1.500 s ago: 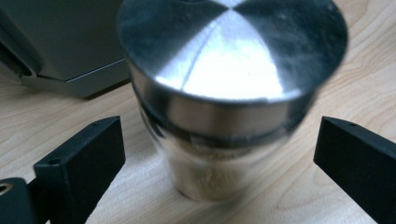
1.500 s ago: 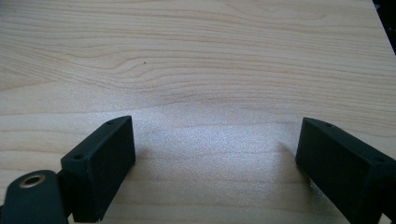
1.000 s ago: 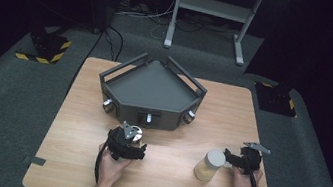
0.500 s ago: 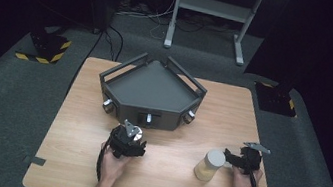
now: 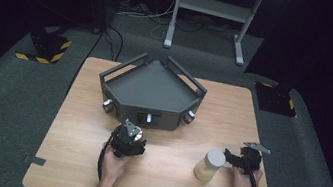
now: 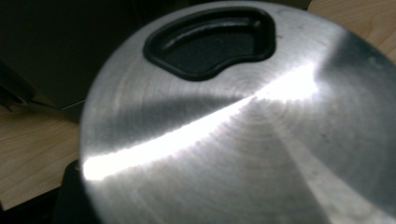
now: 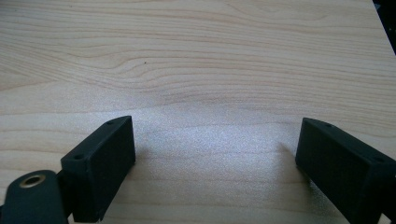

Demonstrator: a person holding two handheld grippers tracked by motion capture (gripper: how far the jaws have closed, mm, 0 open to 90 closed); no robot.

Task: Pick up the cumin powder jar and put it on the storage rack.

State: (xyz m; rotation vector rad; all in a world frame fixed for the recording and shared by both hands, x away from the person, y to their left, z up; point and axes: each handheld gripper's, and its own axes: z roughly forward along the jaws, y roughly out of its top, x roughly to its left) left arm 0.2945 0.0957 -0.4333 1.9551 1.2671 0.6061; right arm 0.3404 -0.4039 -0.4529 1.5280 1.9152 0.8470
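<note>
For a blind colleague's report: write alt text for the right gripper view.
Two black jaws of the right gripper stand wide apart over the bare light wooden table, with nothing between them. Wood grain runs across the picture.

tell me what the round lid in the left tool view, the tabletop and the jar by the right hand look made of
Round lid: brushed metal, probably steel; fine circular grain and a bright glare streak, with a black, rubbery-looking inset near its rim.
Tabletop: pale wood or wood-look laminate; flowing grain lines, satin sheen.
Jar: seemingly clear glass or plastic holding tan contents under a pale cap; too small to tell which.
</note>
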